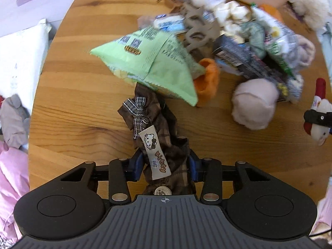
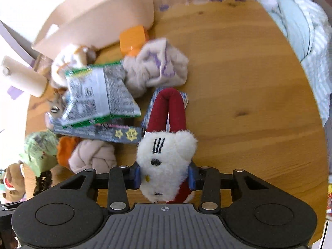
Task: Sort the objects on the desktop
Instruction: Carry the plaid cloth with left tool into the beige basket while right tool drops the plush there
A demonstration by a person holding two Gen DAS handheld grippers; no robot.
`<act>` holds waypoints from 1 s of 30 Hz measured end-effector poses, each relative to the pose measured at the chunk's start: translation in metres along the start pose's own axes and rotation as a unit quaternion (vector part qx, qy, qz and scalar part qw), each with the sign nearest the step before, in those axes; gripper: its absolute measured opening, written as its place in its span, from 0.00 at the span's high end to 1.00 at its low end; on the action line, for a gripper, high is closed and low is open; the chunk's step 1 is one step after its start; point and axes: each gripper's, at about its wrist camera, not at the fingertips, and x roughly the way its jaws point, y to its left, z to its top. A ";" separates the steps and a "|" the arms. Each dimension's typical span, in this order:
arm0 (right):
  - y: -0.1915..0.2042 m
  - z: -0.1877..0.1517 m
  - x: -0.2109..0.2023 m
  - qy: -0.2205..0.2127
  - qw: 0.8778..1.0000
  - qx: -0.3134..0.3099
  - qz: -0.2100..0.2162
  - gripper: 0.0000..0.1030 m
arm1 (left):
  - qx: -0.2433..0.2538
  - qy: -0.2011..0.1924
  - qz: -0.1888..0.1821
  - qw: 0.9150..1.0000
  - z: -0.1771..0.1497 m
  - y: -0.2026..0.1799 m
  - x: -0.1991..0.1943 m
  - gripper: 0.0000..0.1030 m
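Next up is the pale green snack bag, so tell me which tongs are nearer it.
Left. The left tongs hold a brown plaid cloth running under the green snack bag; the right tongs, gripping a white plush, sit beyond the pile.

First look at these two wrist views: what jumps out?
Each gripper is clamped on something soft: the left gripper on a brown plaid fabric pouch with a cartoon-cat label, the right gripper on a white plush toy with dark red limbs. Behind both, snack packets and rolled socks are heaped on the round wooden table.

Left gripper [image 1: 166, 166] pointing down, jaws clamped, right gripper [image 2: 165, 176] angled down, jaws clamped
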 end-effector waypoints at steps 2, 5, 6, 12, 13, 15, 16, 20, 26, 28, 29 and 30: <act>-0.004 0.005 -0.016 -0.013 1.000 -0.003 0.005 0.63 | 0.003 -0.004 -0.010 1.000 0.002 0.002 -0.011 0.58; -0.002 0.026 -0.033 -0.034 0.999 -0.012 0.010 0.63 | 0.010 -0.024 -0.018 1.000 0.001 0.000 -0.031 0.58; -0.003 0.029 -0.041 -0.040 0.999 -0.016 0.013 0.63 | 0.012 -0.031 -0.018 0.999 0.009 0.000 -0.036 0.58; 0.003 0.055 -0.069 -0.066 0.997 -0.037 0.028 0.63 | 0.008 -0.084 -0.024 0.996 0.037 0.006 -0.078 0.59; 0.006 0.061 -0.070 -0.070 0.996 -0.044 0.029 0.63 | 0.008 -0.097 -0.025 0.995 0.044 0.005 -0.086 0.59; 0.011 0.071 -0.073 -0.078 0.995 -0.058 0.029 0.63 | 0.012 -0.118 -0.026 0.993 0.056 0.005 -0.102 0.59; 0.014 0.076 -0.074 -0.081 0.994 -0.064 0.028 0.63 | 0.015 -0.130 -0.026 0.991 0.065 0.003 -0.107 0.58; 0.026 0.102 -0.075 -0.093 0.992 -0.080 0.028 0.63 | 0.044 -0.171 -0.016 0.984 0.105 -0.014 -0.122 0.59; 0.046 0.147 -0.066 -0.120 0.987 -0.101 0.019 0.63 | 0.083 -0.210 -0.015 0.974 0.163 -0.040 -0.128 0.58; 0.050 0.163 -0.058 -0.118 0.989 -0.093 0.014 0.63 | 0.083 -0.215 -0.023 0.973 0.182 -0.045 -0.123 0.59; 0.052 0.171 -0.054 -0.118 0.989 -0.090 0.016 0.63 | 0.081 -0.215 -0.022 0.973 0.190 -0.048 -0.118 0.59; 0.055 0.180 -0.051 -0.117 0.989 -0.087 0.017 0.63 | 0.081 -0.217 -0.023 0.972 0.198 -0.051 -0.112 0.59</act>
